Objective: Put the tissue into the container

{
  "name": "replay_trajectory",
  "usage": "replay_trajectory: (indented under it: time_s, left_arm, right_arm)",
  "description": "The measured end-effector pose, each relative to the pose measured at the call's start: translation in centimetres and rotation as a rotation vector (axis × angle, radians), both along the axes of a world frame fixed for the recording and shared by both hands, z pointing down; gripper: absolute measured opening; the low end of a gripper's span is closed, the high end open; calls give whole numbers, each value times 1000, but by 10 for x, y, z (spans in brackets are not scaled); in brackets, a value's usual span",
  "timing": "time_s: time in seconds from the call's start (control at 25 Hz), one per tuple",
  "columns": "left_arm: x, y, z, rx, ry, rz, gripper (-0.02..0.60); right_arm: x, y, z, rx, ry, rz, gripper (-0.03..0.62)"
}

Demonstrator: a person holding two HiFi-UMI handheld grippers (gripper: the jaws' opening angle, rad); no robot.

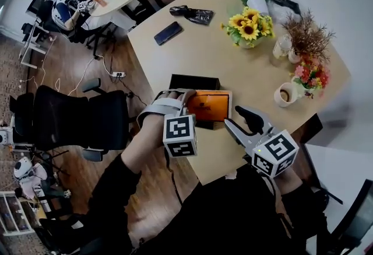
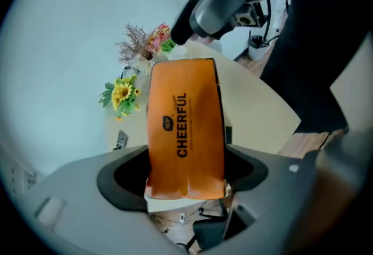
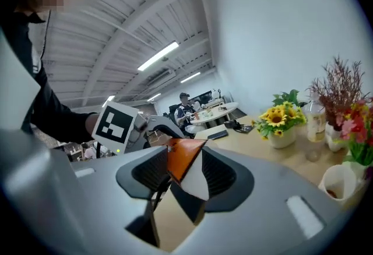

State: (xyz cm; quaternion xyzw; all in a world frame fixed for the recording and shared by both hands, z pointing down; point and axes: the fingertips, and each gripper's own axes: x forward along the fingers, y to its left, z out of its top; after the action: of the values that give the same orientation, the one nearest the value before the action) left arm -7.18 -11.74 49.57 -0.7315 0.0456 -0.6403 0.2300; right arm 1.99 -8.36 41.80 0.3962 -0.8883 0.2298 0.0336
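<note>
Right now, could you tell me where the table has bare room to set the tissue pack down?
The widest bare patch is central, bordered by the phone, the sunflowers and the black container. A smaller one sits between the container and the cup. The right edge, around the pink flowers, is crowded.

The left tool and the right tool are holding an orange tissue pack by its opposite ends over the counter's near edge, just before a black container, with sunflowers standing beyond.
</note>
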Motion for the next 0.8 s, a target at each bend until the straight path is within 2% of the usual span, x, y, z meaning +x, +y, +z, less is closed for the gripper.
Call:
replay_trajectory:
  time_s: [0.12, 0.2, 0.24, 0.4, 0.6, 0.8]
  left_arm:
    - [-8, -14, -6, 9, 10, -20, 364]
    - [-12, -19, -7, -6, 19, -31, 364]
    - [-15, -22, -5, -13, 17, -35, 364]
    - [-26, -34, 2, -60, 5, -35, 364]
    - [-47, -57, 13, -87, -83, 26, 364]
    - [-60, -78, 45, -150, -151, 47, 365]
  right_arm:
    - [-23, -23, 17, -85, 60, -3, 259]
    - [-33, -34, 29, -130, 102, -13, 256]
    - [-37, -38, 33, -140, 114, -20, 233]
    - [-47, -50, 38, -177, 111, -83, 213]
    - [-65, -69, 59, -341, 126, -221, 195]
    - [-81, -90, 95, -497, 123, -227, 179]
